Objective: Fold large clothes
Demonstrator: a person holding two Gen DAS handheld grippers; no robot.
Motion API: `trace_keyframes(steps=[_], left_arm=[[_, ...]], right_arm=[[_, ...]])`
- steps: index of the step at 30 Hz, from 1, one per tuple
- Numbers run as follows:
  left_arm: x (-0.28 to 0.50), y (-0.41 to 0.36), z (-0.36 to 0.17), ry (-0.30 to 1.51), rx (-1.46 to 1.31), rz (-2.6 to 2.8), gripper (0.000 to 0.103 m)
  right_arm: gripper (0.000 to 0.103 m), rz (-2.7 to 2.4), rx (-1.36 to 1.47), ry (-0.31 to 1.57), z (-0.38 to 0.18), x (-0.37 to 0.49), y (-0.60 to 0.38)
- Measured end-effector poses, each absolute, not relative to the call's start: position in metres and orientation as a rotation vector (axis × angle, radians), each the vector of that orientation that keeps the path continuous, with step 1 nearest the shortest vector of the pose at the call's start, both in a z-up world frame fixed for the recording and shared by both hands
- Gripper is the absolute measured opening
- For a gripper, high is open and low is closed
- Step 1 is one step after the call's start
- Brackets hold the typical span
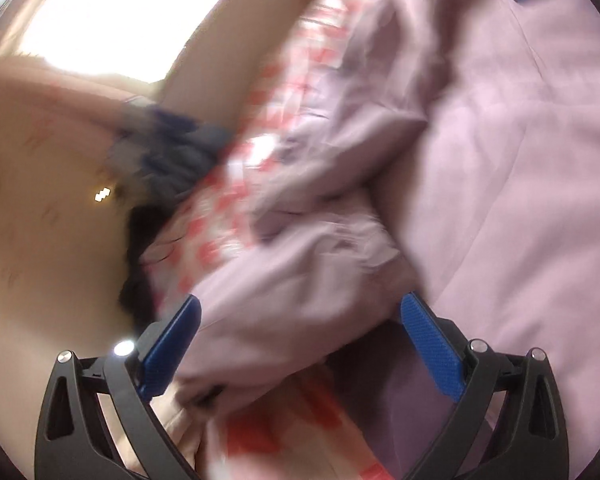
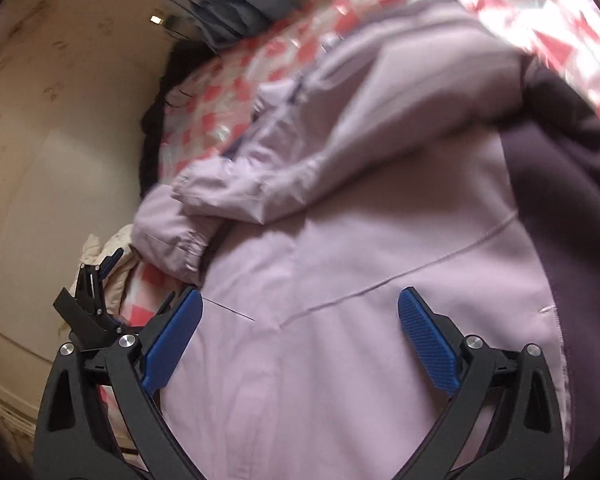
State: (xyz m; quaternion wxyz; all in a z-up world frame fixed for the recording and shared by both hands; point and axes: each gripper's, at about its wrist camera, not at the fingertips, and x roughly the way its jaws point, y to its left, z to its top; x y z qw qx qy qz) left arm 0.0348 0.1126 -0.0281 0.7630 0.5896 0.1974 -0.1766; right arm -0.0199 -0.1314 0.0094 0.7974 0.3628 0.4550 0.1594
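A lilac jacket (image 1: 480, 160) lies spread on a red-and-white checked cover (image 1: 220, 208). In the left wrist view, blurred, a bunched sleeve (image 1: 300, 272) runs down between the blue pads of my left gripper (image 1: 300, 320); the jaws stand wide and do not press it. In the right wrist view my right gripper (image 2: 300, 312) hovers open over the flat panel of the jacket (image 2: 360, 240), nothing between its pads. The sleeve cuff (image 2: 172, 232) lies folded across the jacket at the left. My left gripper (image 2: 96, 292) shows small at the lower left. Dark purple lining (image 2: 560, 200) shows on the right.
The checked cover (image 2: 236, 80) reaches the beige wall (image 2: 40, 140) on the left. A heap of grey and blue clothes (image 2: 236, 12) and something black (image 2: 156, 128) sit at the cover's far edge. A cream cloth (image 2: 112, 252) lies beside the cuff.
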Motion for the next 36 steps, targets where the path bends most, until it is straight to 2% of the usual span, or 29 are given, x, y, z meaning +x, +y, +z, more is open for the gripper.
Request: trace_keyframes(steps=[3, 7, 8, 9, 10, 11, 14, 18, 22, 25, 28, 31, 34, 36], left_arm=[[0.039, 0.108, -0.054, 0.412, 1.447, -0.410, 0.096], [0.069, 0.108, -0.059, 0.405, 1.437, -0.334, 0.097], [0.079, 0.108, -0.060, 0.423, 1.419, -0.314, 0.095], [0.092, 0.109, -0.057, 0.497, 1.358, -0.322, 0.086], [0.101, 0.111, -0.054, 0.560, 1.289, -0.340, 0.053], [0.108, 0.114, -0.052, 0.586, 1.240, -0.324, 0.032], [0.118, 0.124, -0.026, 0.632, 1.053, -0.330, 0.021], [0.124, 0.163, 0.051, 0.598, 0.662, -0.318, 0.019], [0.116, 0.243, 0.147, 0.446, 0.160, -0.266, 0.019], [0.119, 0.305, 0.200, 0.338, -0.112, -0.214, 0.019], [0.113, 0.369, 0.220, 0.260, -0.324, -0.171, 0.019], [0.115, 0.412, 0.218, 0.243, -0.478, -0.156, 0.019], [0.115, 0.433, 0.207, 0.243, -0.544, -0.143, 0.019], [0.115, 0.443, 0.201, 0.246, -0.588, -0.143, 0.019]], right_arm=[[0.095, 0.344, 0.779, 0.961, 0.000, -0.019, -0.129], [0.095, 0.347, 0.750, 0.961, -0.003, -0.021, -0.125], [0.095, 0.347, 0.743, 0.964, -0.006, -0.022, -0.125], [0.095, 0.346, 0.740, 0.964, -0.007, -0.023, -0.126], [0.095, 0.347, 0.738, 0.964, -0.009, -0.021, -0.127], [0.095, 0.347, 0.735, 0.964, -0.010, -0.021, -0.128], [0.095, 0.346, 0.722, 0.966, -0.012, -0.023, -0.129], [0.095, 0.351, 0.730, 0.962, -0.013, -0.025, -0.131], [0.095, 0.338, 0.689, 0.957, -0.007, -0.027, -0.126], [0.095, 0.357, 0.586, 0.894, 0.023, -0.032, -0.107], [0.096, 0.342, 0.476, 0.806, 0.061, -0.014, -0.087], [0.096, 0.306, 0.431, 0.792, 0.077, 0.041, -0.063], [0.096, 0.261, 0.424, 0.817, 0.053, 0.102, -0.033], [0.097, 0.238, 0.333, 1.035, -0.006, 0.150, 0.006]])
